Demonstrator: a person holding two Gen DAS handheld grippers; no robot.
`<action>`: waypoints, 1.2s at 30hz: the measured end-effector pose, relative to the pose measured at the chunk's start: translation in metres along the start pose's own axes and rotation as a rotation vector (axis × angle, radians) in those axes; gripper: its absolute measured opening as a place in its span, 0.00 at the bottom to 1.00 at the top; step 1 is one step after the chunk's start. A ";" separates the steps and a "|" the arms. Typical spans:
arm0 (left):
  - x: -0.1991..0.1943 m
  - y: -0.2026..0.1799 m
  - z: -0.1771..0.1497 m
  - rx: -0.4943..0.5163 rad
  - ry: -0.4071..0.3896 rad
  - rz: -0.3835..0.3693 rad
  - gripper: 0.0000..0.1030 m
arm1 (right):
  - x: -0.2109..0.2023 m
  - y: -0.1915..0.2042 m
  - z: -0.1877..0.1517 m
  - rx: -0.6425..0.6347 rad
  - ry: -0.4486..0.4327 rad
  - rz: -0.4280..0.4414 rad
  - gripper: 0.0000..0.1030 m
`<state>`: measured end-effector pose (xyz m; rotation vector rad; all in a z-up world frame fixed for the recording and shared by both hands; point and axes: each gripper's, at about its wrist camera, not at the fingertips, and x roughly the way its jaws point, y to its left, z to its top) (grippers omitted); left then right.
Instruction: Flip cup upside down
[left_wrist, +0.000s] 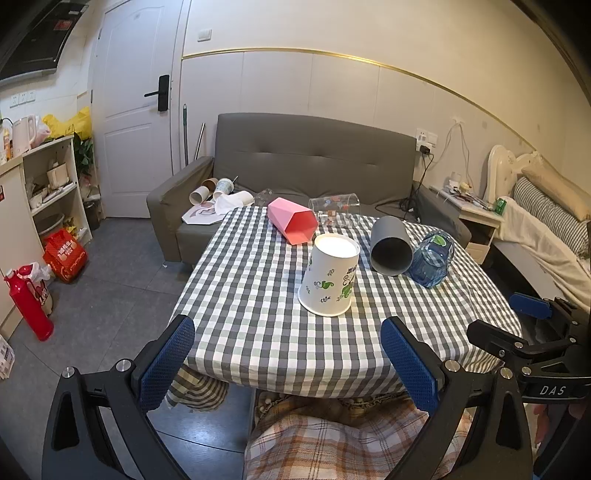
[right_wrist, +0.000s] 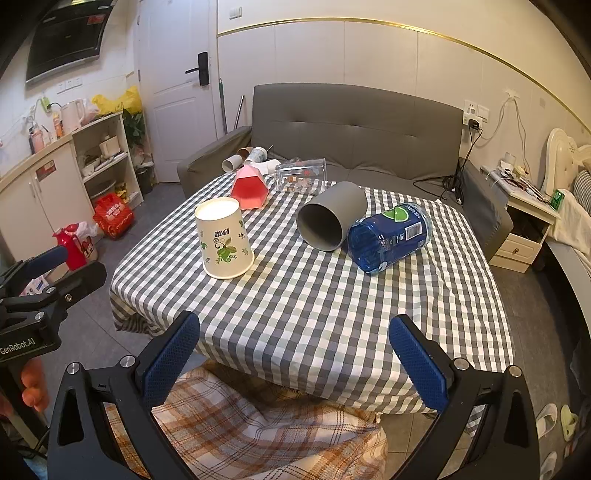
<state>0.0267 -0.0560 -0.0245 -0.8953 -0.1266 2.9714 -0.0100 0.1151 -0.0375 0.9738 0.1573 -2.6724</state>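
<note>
A white paper cup with green leaf print (left_wrist: 330, 275) (right_wrist: 225, 238) stands upside down on the checked tablecloth (left_wrist: 258, 295) (right_wrist: 314, 295), base up. A pink hexagonal cup (left_wrist: 293, 221) (right_wrist: 249, 186), a grey cup (left_wrist: 390, 245) (right_wrist: 330, 216), a blue plastic cup (left_wrist: 432, 260) (right_wrist: 389, 236) and a clear cup (left_wrist: 334, 208) (right_wrist: 301, 175) lie on their sides behind it. My left gripper (left_wrist: 288, 363) is open and empty near the table's front edge. My right gripper (right_wrist: 295, 363) is open and empty too, also at the front edge.
A grey sofa (left_wrist: 314, 155) (right_wrist: 354, 125) with several paper cups on it stands behind the table. A plaid cloth (left_wrist: 332, 435) (right_wrist: 258, 424) lies below the front edge. A nightstand (right_wrist: 524, 221) and bed are right, shelves (left_wrist: 55, 184) and a red flask (left_wrist: 27, 299) left.
</note>
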 end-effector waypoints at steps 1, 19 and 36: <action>0.000 0.001 0.000 0.000 0.000 0.000 1.00 | 0.000 0.000 0.000 0.000 0.001 -0.001 1.00; 0.000 0.001 -0.001 0.000 0.002 0.001 1.00 | 0.001 -0.001 -0.001 0.001 0.002 -0.001 1.00; -0.001 0.002 -0.002 0.002 0.002 0.005 1.00 | 0.004 -0.002 -0.004 0.008 0.017 0.001 1.00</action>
